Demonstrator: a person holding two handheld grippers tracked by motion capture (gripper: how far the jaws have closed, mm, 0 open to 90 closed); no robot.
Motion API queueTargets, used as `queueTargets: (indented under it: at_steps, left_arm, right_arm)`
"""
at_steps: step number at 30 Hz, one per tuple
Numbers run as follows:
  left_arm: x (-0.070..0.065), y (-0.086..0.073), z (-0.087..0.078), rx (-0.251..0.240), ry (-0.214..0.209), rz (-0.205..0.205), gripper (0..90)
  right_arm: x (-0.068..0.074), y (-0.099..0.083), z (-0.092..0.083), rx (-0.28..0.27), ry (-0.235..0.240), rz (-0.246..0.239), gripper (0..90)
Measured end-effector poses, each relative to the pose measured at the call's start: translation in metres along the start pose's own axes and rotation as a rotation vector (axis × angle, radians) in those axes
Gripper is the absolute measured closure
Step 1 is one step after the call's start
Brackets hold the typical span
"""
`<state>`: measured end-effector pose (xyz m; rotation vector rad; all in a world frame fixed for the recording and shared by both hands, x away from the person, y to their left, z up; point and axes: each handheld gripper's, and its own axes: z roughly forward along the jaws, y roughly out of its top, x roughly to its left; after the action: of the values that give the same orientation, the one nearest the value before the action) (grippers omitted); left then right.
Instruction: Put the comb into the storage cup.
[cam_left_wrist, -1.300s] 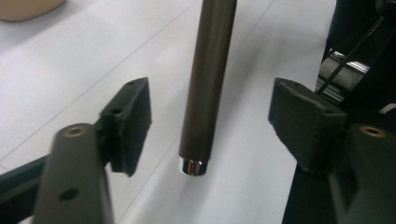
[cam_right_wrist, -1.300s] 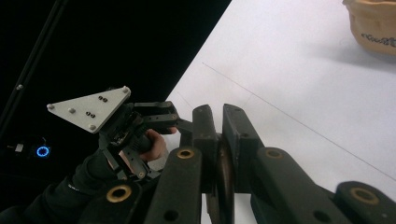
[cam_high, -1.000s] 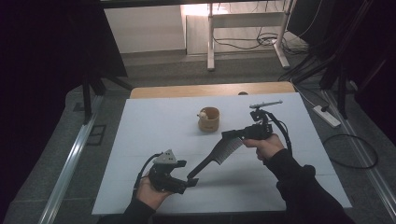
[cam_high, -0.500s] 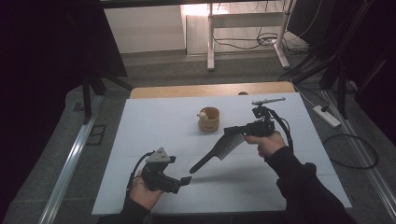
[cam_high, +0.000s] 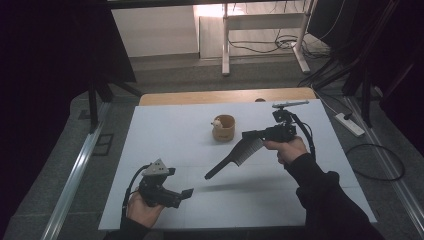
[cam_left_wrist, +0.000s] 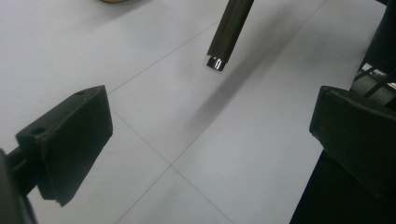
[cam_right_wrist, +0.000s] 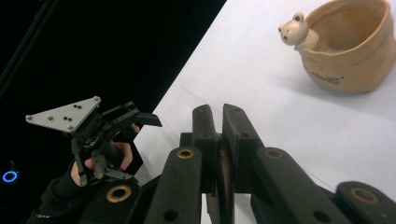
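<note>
White and marked with faint seams, the counter (cam_high: 165, 135) stood in a dim room with dark drapes at the sides and cables across the grey floor beyond it. Above the counter's middle, the right hand-held gripper (cam_high: 248, 134) had its jaws clamped on the toothed end of a black plastic comb with a long tapered handle (cam_high: 231, 159); in the right gripper view the two jaws pressed almost together on a thin dark edge. The comb hung clear of the surface, slanting down toward the person's side, and its shadow lay on the counter beneath it. In the left gripper view the handle's glossy tip (cam_left_wrist: 215, 62) floated above the white top, a little ahead of the jaws. The left hand-held gripper (cam_high: 186, 195) sat low near the counter's near edge, its jaws spread wide and having just been opening, with nothing between them; it stood apart from the comb's handle. Behind the comb, a small tan fabric-look pot with a little bear figure on its rim (cam_high: 223, 128) stood upright on the counter, and nothing could be seen in it. Judged from this, the pick-up was done and the comb had passed wholly to the right side; what seemed left was to carry it to the pot and stand or drop it inside, which had not begun, since the comb was near the pot but not over its mouth.
</note>
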<state>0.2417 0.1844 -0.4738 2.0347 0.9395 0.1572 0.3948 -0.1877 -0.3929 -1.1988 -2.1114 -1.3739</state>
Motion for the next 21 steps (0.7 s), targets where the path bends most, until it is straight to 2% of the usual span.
queueTargets:
  at_steps: [7, 11, 21]
  left_arm:
    - [0.003, -0.011, -0.014, -0.024, 0.003, -0.033, 0.0]
    - [0.004, -0.016, -0.019, -0.037, 0.008, -0.038, 0.0]
    - [0.006, -0.024, -0.028, -0.036, 0.025, -0.056, 0.0]
  right_arm:
    - [-0.001, 0.005, -0.005, -0.017, -0.013, 0.000, 84.7]
    - [-0.002, 0.008, -0.008, -0.027, -0.024, 0.000, 84.7]
    - [-0.003, 0.017, -0.014, -0.054, -0.052, 0.001, 84.6]
